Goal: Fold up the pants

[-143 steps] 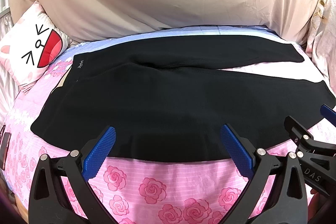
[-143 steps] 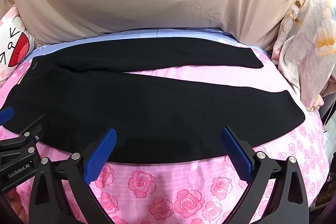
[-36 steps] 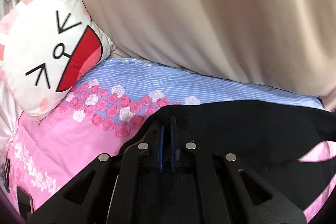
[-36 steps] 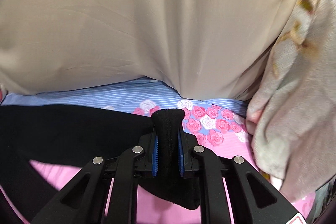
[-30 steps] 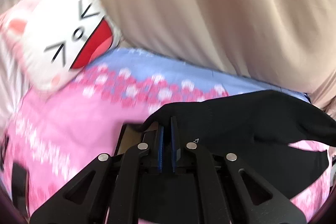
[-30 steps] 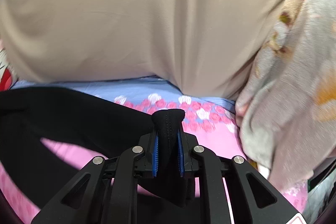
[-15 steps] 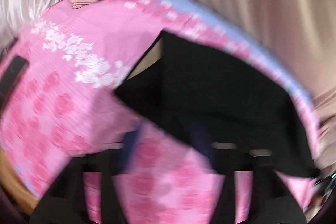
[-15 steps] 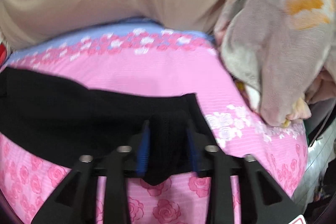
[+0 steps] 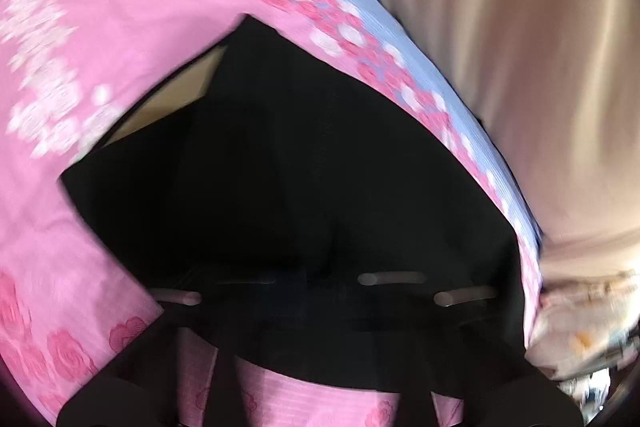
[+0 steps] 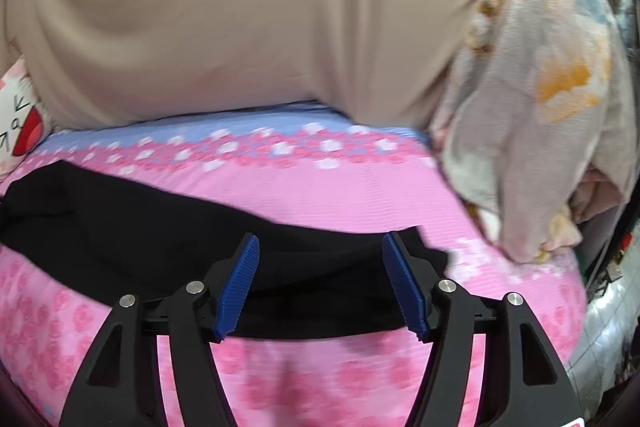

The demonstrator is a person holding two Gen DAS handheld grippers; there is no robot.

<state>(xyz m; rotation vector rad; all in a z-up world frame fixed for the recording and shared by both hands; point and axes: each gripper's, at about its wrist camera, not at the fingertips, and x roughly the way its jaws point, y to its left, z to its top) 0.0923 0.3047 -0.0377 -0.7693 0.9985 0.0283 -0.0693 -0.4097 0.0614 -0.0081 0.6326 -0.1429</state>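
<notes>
The black pants (image 10: pixel 168 247) lie folded lengthwise on the pink rose bedsheet (image 10: pixel 340 183), one leg on the other. My right gripper (image 10: pixel 320 283) is open, its blue pads (image 10: pixel 404 287) spread over the cuff end with nothing between them. In the left wrist view the pants (image 9: pixel 300 179) fill the middle, waist end toward the upper left. My left gripper (image 9: pixel 320 291) is a motion-blurred dark shape over the black cloth; I cannot make out its fingers.
A beige curtain (image 10: pixel 240 19) hangs behind the bed. A cartoon-face pillow (image 10: pixel 20 123) sits at the far left. A pale floral blanket (image 10: pixel 540 99) is piled at the right. The bed's right edge (image 10: pixel 576 291) drops off near the cuffs.
Both grippers carried the far leg toward me and laid it over the near one. The right gripper has opened and let go of the cuff. The left view has swung and blurred.
</notes>
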